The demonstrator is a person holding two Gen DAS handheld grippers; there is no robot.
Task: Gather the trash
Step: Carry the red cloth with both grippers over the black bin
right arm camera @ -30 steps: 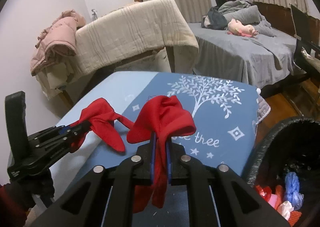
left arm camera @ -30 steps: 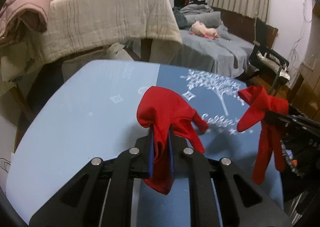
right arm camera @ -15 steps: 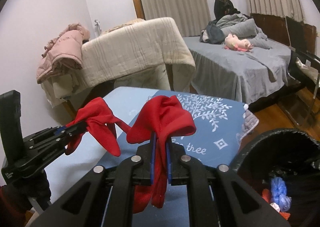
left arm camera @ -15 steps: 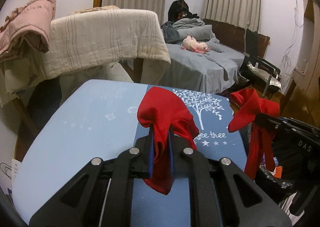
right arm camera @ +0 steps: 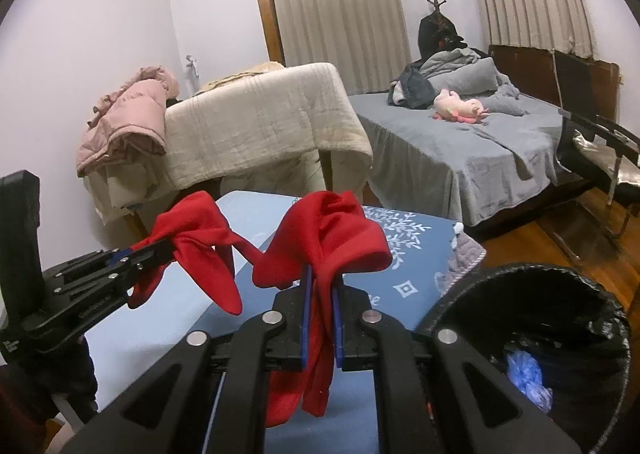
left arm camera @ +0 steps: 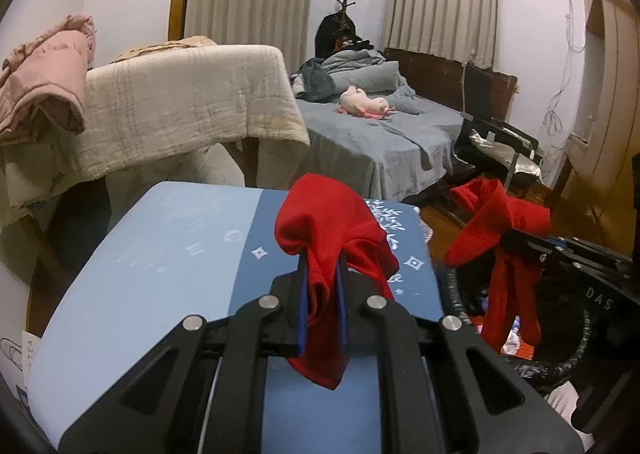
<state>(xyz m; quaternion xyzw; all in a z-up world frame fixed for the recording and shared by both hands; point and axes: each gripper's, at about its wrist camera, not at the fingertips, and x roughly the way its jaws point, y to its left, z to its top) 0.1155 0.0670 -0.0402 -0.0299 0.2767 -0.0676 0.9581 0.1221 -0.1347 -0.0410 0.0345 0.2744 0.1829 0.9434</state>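
My left gripper is shut on a bunch of red cloth that flops over its fingertips and hangs below them, above the blue patterned table. My right gripper is shut on a second red cloth bunch. In the left wrist view the right gripper holds its red cloth above the black-lined bin. In the right wrist view the left gripper and its red cloth hang over the table, left of the bin.
The bin holds blue and other coloured scraps. Behind the table stand a chair draped in a beige blanket, a pink jacket, a grey bed with a pink plush toy, and a black chair at the right.
Both grippers have risen with their red cloths still clamped. The table has dropped lower in both views, and the bin now shows wider at the right.
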